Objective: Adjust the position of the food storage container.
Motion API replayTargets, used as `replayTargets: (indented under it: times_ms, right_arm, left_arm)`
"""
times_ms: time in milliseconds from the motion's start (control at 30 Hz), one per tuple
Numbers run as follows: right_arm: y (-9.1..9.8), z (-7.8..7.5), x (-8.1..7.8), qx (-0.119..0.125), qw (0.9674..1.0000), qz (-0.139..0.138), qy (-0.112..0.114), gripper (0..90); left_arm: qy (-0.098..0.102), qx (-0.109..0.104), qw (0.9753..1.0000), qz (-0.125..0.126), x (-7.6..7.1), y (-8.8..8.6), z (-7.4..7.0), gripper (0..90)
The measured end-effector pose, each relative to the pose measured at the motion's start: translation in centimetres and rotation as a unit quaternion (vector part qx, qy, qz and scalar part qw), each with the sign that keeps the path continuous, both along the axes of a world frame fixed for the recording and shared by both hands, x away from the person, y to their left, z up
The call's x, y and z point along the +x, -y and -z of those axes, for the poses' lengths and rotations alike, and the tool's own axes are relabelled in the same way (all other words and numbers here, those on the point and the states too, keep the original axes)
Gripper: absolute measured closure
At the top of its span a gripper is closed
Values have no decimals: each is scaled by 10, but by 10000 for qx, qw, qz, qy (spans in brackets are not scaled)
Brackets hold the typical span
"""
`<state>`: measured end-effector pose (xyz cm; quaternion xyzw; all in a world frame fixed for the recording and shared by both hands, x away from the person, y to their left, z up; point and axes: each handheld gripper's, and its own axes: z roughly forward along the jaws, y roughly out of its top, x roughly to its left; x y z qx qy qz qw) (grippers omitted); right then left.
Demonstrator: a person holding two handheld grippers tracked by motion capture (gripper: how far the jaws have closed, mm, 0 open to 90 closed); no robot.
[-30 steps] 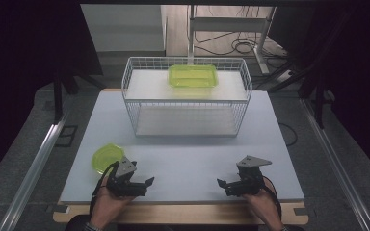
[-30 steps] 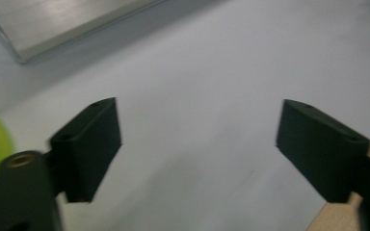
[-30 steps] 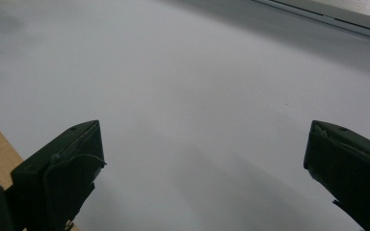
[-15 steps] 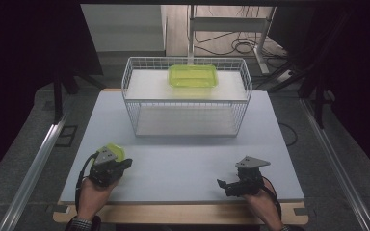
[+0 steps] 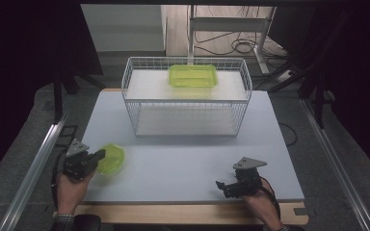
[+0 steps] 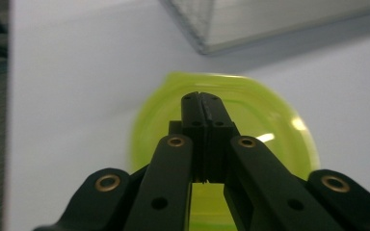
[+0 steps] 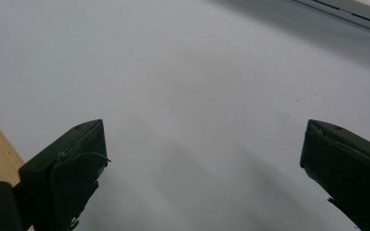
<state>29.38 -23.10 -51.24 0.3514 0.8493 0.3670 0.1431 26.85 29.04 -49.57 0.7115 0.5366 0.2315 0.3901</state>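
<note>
A small lime-green round bowl [image 5: 113, 159] [image 6: 274, 120] sits on the white table [image 5: 188, 159] at the front left. My left gripper [image 5: 98, 155] [image 6: 201, 99] comes at it from the left. Its jaws are shut tight together with the tips over the bowl's inside, and nothing shows between them. My right gripper [image 5: 220, 186] [image 7: 202, 144] rests low over bare table at the front right, its jaws wide open around nothing. A lime-green rectangular container [image 5: 193, 76] lies on top of the white wire basket [image 5: 188, 120] at the back.
The wire basket takes up the back middle of the table. A wooden edge [image 5: 188, 214] runs along the table's front. A metal rail [image 5: 33, 168] lies on the floor to the left, with cables and a stand behind the table.
My left gripper has moved left and away from the front edge, from beside the bowl to its left side. The bowl and my right gripper stay put.
</note>
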Motion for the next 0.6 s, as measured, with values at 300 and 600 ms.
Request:
replayTargets:
  times_ms: [300, 600]
  right_arm:
    - [-2, 2, 0, -96, 9999, -67, -20, 32]
    - [-2, 2, 0, -135, 9999, -85, -18, 35]
  left_arm:
    - [-66, -31, 9979, -651, -1, -35, 11, 900]
    - [-247, 107, 9984, -493, 8, -19, 20, 900]
